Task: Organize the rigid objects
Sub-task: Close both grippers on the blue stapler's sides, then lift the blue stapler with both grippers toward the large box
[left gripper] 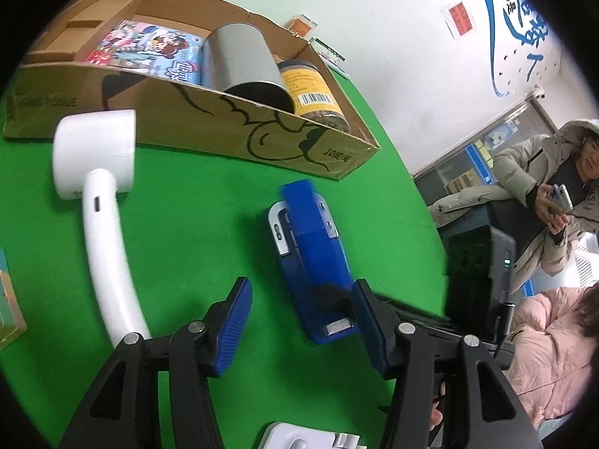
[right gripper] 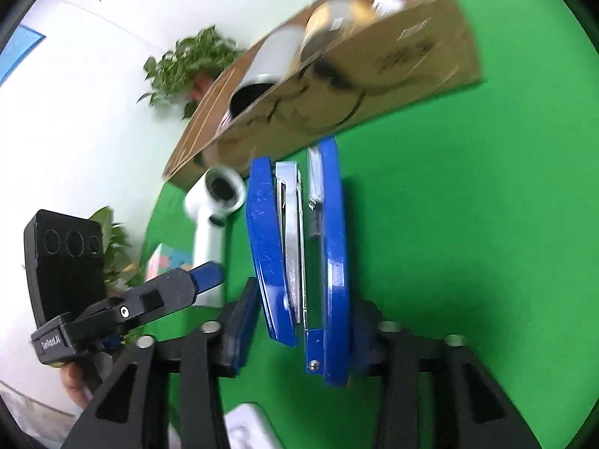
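- The blue stapler sits between the right gripper fingers, which press on its two sides; it is clasped at its hinge end and points toward the box, its arm spread open from its base. In the left wrist view the same stapler shows over the green surface.
- The left gripper is released, its blue pads apart with only the green surface between them; it hangs beside the stapler.
- A white handheld device lies on the surface to the left of the stapler, apart from it, its round head close to the box wall.
- A cardboard box stands farther back on the surface. Inside it a grey cylinder lies on its side, between a colourful printed packet and a jar with a yellow label.
- Beyond the surface edge, two people in padded coats sit by the white wall.
- In the right wrist view a potted plant stands behind the box.
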Motion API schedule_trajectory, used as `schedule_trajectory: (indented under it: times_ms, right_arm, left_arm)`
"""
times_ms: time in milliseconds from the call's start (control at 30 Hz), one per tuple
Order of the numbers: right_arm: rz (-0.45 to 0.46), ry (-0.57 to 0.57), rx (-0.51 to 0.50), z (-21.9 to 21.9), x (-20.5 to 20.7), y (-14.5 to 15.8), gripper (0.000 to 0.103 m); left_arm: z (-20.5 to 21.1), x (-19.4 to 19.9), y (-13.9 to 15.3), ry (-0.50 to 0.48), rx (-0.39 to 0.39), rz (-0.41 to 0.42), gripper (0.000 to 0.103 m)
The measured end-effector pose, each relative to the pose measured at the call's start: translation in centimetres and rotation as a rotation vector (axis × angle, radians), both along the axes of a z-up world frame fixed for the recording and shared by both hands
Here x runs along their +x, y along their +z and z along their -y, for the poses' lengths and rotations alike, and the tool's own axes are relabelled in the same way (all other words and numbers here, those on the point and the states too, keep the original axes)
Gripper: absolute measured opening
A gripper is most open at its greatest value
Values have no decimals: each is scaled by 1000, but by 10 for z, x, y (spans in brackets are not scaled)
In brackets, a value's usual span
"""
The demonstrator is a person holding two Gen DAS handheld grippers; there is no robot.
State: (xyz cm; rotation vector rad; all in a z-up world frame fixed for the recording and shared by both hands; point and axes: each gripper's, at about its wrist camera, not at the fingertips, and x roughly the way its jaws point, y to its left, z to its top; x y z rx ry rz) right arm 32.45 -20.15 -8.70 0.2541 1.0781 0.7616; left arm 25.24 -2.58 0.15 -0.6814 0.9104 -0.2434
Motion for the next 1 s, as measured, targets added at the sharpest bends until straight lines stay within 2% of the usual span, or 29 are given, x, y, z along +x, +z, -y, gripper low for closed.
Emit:
schedule_trajectory:
  times_ms: [67,100,133,233,333,433,467,500,600,833,1000]
  right_arm:
    - [61,-42,-34,11,-4,9,88]
    - [117,-43,-62,13,-8,17,89]
    - [170,-35,-100,12,-14,23,89]
    - [332,16,-268,-6,-34,30,94]
    - [371,37,-332,-19,-42,26,94]
    - [372,37,-366,-27,-45,20,91]
    - [363,43,-370,-31,-45,17,82]
    - [353,50,-380,-26,-48,12,68]
    - [358,44,-453,-35,-43,-3,52]
    - [294,9,-430,-38,-65,-6,51]
    - [239,13,-378,-32,-79,-2,51]
  left_arm:
    - [4,5,0,-7,5,-2,59]
    - [5,8,0,3,8,-2,71]
    - [5,9,0,19,8,7,75]
    - [7,16,0,40,24,31,75]
    - [9,24,-4,33,17,19,75]
    - [11,29,-9,14,13,-7,75]
    - [12,30,-10,7,5,-9,75]
    - [13,31,-11,-3,-4,-13,75]
    - [14,34,-18,-25,-32,-34,75]
    - [25,38,-30,-84,-79,-64,75]
    - [30,40,-40,-115,-109,-91,75]
